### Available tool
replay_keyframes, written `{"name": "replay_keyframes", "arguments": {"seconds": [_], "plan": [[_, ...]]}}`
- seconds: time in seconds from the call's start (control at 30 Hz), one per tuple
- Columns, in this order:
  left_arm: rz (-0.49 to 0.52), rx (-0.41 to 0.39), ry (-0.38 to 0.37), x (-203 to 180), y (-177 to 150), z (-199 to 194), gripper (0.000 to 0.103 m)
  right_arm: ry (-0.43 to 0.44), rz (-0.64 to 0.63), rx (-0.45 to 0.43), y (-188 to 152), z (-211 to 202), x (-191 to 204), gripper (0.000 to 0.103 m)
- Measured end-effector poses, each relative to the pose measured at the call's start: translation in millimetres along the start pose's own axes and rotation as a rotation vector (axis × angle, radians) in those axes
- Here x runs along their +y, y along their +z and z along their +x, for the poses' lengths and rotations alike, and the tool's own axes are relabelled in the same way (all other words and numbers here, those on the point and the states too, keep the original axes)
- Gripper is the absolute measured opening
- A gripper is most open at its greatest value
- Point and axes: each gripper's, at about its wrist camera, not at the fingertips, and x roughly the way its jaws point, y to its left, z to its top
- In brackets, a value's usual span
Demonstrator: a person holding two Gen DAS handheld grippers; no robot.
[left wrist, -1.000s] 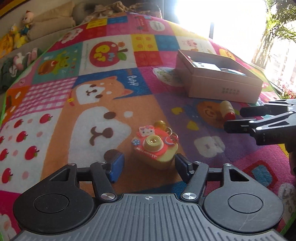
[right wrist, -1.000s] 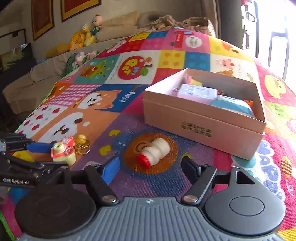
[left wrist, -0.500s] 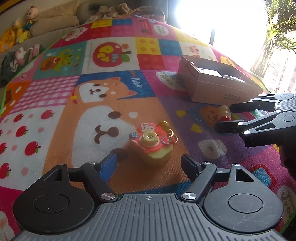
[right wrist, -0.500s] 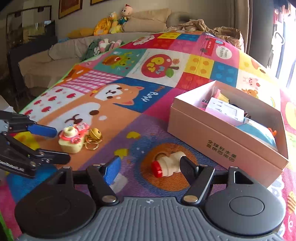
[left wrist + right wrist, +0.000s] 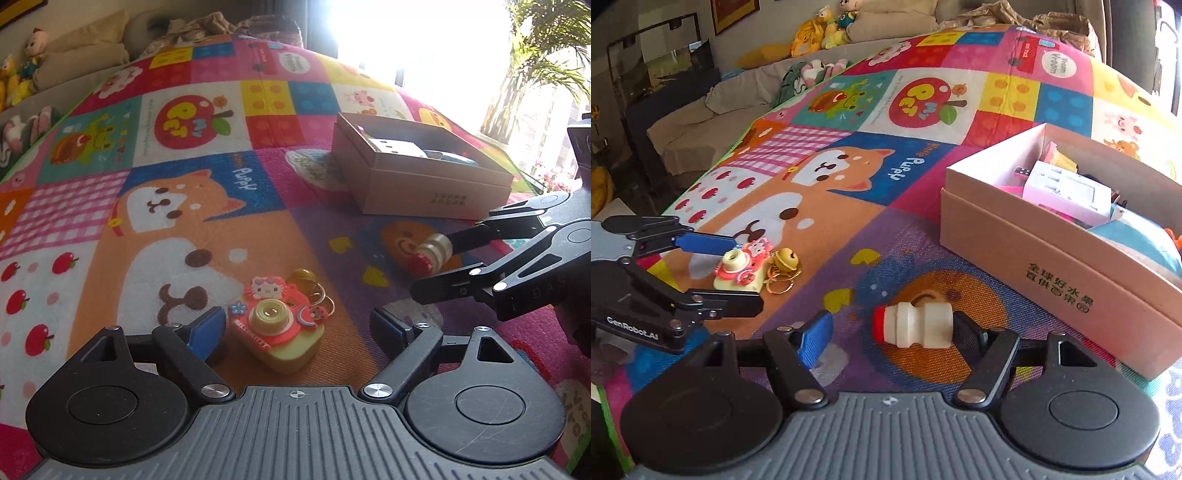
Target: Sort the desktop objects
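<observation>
- The patchwork play mat covers the surface and carries everything; I cannot tell what lies under it.
- The cardboard box sits open-topped on the mat to the right of the right tool, already holding a white block and other small things. I judge it to be the sorting destination.
- The left tool is spread open and empty, low over the mat, one finger on each side of the toy camera without touching it.
- The right tool is also spread open and empty; its right fingertip looks to be touching or just beside the bottle's base, while its blue-padded left finger stands apart from the cap end.
- The toy camera, yellow with a pink face and a bell on key rings behind it, lies directly ahead of the left tool, between its fingers, lens tilted up toward that tool.
- The small white bottle with a red cap lies on its side straight ahead of the right tool, its long axis running across the gap, cap left, base right.
- By my reading, closing there would squeeze the bottle end to end, so it may slip; each hand is nearer its own object.
</observation>
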Motion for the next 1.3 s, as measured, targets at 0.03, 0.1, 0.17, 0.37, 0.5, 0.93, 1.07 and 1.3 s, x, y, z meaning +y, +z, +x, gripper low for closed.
{"name": "replay_keyframes", "arguments": {"seconds": [0.03, 0.1, 0.17, 0.37, 0.5, 0.93, 1.07, 1.3], "plan": [[0.010, 0.001, -0.007, -3, -2, -1, 0.094, 0.032, 0.004, -0.001, -2, -5, 2, 0.071], [0.020, 0.007, -0.018, -7, -4, -3, 0.094, 0.069, -0.004, -0.015, -4, -14, 8, 0.071], [0.019, 0.014, -0.044, -10, -5, -5, 0.094, 0.027, -0.011, -0.032, -4, -20, 12, 0.071], [0.022, 0.010, -0.089, -14, -7, -12, 0.094, -0.051, 0.056, 0.027, -1, -8, 9, 0.071], [0.030, -0.007, -0.026, -12, -2, -6, 0.093, -0.064, 0.079, 0.020, -1, -2, 13, 0.070], [0.068, 0.024, 0.017, -17, 2, -1, 0.063, -0.141, 0.052, 0.031, -4, -28, 20, 0.047], [0.124, -0.039, 0.008, -34, 14, -28, 0.063, -0.169, 0.040, -0.001, -11, -64, 20, 0.047], [0.292, -0.308, 0.010, -84, 91, -66, 0.063, -0.299, 0.041, -0.333, 18, -185, 4, 0.047]]}}
